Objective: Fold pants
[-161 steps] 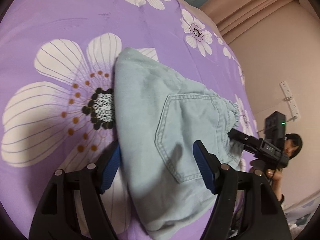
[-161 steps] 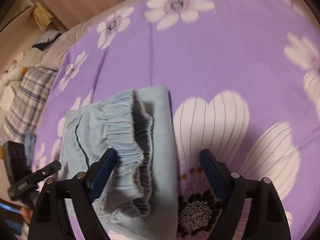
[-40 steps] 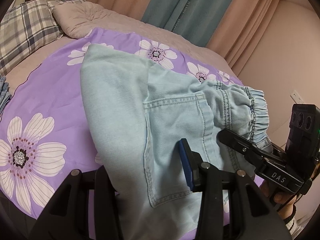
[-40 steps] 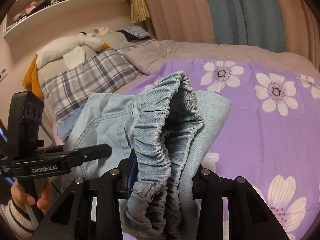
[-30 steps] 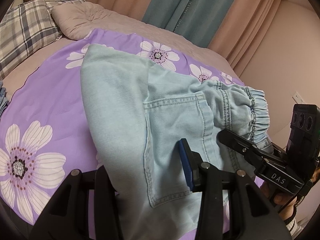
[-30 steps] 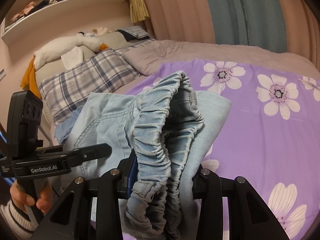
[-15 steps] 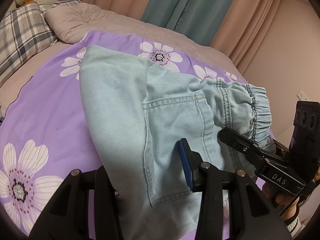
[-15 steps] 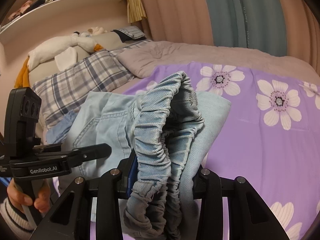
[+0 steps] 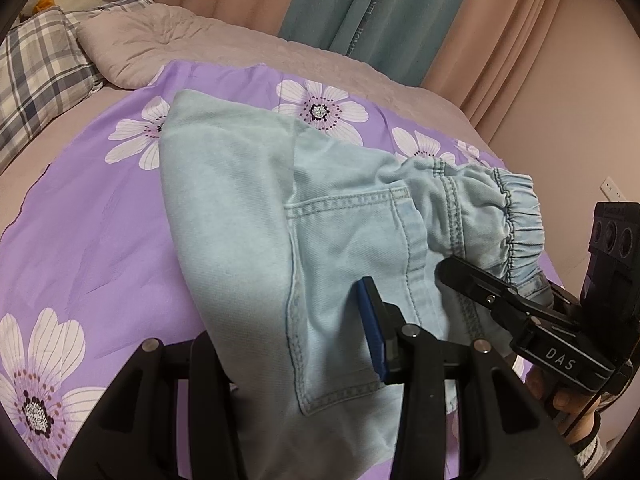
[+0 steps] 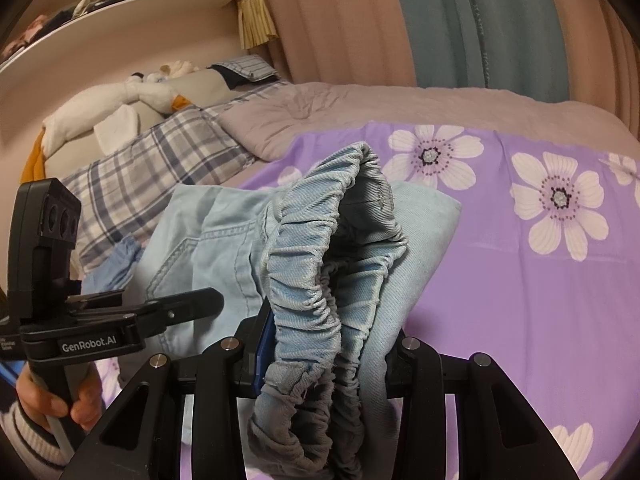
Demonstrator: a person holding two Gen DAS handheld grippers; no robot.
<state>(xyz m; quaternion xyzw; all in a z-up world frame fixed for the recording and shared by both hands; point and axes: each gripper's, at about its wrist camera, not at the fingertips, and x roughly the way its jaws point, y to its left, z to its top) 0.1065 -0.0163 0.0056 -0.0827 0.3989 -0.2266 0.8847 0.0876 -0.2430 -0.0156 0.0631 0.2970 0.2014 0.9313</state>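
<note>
A bed fills both views, and most of it is covered by a purple sheet printed with white flowers. At the head of the bed lie a plaid pillow and a plain grey pillow, with pink and teal curtains behind the bed. The folded light-blue pants are lifted above the sheet, near the foot of the bed, carried between both tools. The left gripper is clamped on the folded pants just beside the back pocket, its blue pad pressed into the cloth. The right gripper is clamped on the bunched elastic waistband, which stands up out of its jaws. A hand grips the left tool's handle, and part of another hand grips the right one's.
</note>
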